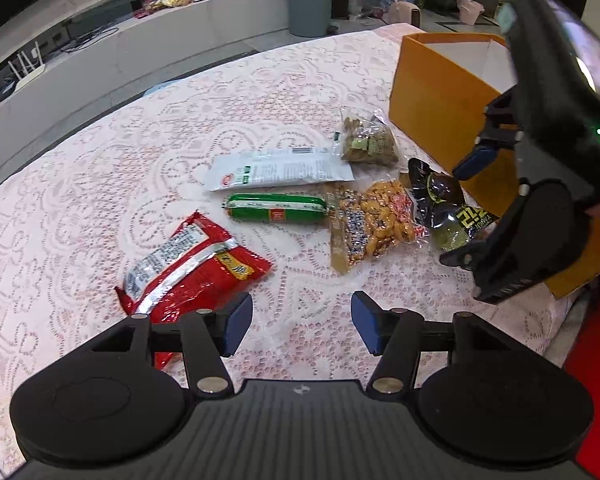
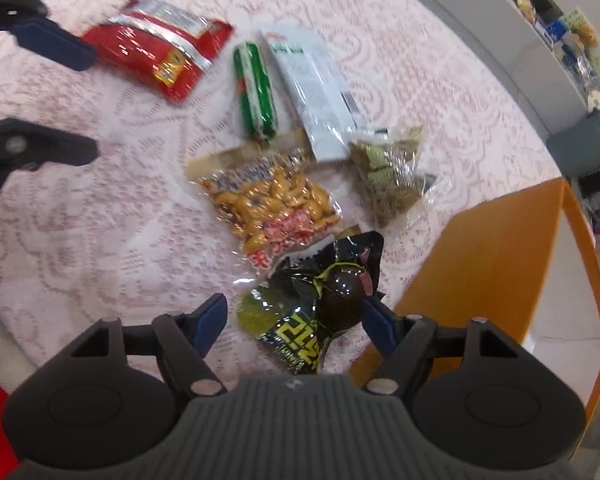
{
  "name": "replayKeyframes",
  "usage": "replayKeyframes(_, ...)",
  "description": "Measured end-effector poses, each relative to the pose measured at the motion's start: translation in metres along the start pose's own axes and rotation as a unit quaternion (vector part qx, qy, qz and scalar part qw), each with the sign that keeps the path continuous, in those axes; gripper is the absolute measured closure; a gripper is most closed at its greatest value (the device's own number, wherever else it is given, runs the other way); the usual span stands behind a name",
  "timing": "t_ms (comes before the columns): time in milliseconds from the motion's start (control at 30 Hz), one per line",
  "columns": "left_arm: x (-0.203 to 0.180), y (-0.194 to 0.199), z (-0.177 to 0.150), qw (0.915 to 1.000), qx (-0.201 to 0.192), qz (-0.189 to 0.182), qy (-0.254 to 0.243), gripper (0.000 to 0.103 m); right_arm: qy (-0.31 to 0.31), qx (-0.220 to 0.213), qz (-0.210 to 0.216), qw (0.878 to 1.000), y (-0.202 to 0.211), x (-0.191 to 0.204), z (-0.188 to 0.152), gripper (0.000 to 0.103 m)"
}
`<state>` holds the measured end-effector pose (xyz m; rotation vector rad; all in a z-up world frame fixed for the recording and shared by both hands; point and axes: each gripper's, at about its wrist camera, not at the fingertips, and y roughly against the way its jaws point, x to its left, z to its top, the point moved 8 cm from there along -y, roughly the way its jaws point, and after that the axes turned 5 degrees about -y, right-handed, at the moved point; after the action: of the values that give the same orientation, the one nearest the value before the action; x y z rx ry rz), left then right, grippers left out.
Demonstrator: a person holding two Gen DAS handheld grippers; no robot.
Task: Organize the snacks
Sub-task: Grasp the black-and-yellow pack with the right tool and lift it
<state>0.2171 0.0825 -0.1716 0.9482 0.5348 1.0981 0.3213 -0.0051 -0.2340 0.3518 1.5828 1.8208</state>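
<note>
Black snack pouch (image 2: 312, 312) sits between our right gripper (image 2: 296, 320)'s parted jaws, ungripped; crinkly, light, slippery, so we'd pinch its middle. Left gripper (image 1: 302, 326) gapes empty.

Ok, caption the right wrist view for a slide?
Open right gripper straddles the black packet beside the orange box.

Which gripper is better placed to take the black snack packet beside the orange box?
Right gripper: its open jaws straddle the black packet. The left gripper sits near the red packet.
</note>
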Motion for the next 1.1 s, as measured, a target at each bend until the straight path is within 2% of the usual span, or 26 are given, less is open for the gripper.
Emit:
replayKeyframes(233,-0.005,-0.01,0.001,1.0,0.003,-0.008,-0.003,0.036,0.011,0.008,-0.027,1.0,-0.016,-0.004,0.001,0.027)
replayKeyframes(467,-0.009,-0.011,0.002,0.9999,0.001,-0.014,-0.006,0.036,0.002,0.007,-0.015,1.0,-0.016,-0.006,0.001,0.029)
replayKeyframes(533,-0.012,-0.011,0.003,0.9998,0.0,-0.015,-0.011,0.036,-0.004,0.006,-0.006,1.0,-0.016,-0.008,0.0,0.034)
replayKeyframes(567,-0.013,-0.011,0.003,0.9998,0.001,-0.016,-0.013,0.036,-0.007,0.008,-0.005,1.0,-0.016,-0.01,-0.001,0.04)
replayKeyframes(600,-0.015,-0.01,0.003,0.9997,0.001,-0.016,-0.016,0.036,-0.008,0.009,-0.008,1.0,-0.015,-0.011,-0.001,0.05)
replayKeyframes(700,-0.017,-0.009,0.004,0.9997,0.0,-0.016,-0.02,0.036,-0.004,0.008,-0.027,1.0,-0.015,-0.016,-0.001,0.064)
replayKeyframes(867,-0.02,-0.006,0.007,0.9994,-0.009,-0.022,-0.025,0.036,-0.023,-0.001,-0.018,1.0,-0.004,-0.022,0.001,0.07)
replayKeyframes(1100,-0.034,-0.002,0.02,0.9971,-0.043,-0.043,-0.045,0.036,-0.03,-0.026,-0.003,0.999,0.019,-0.026,0.003,0.071)
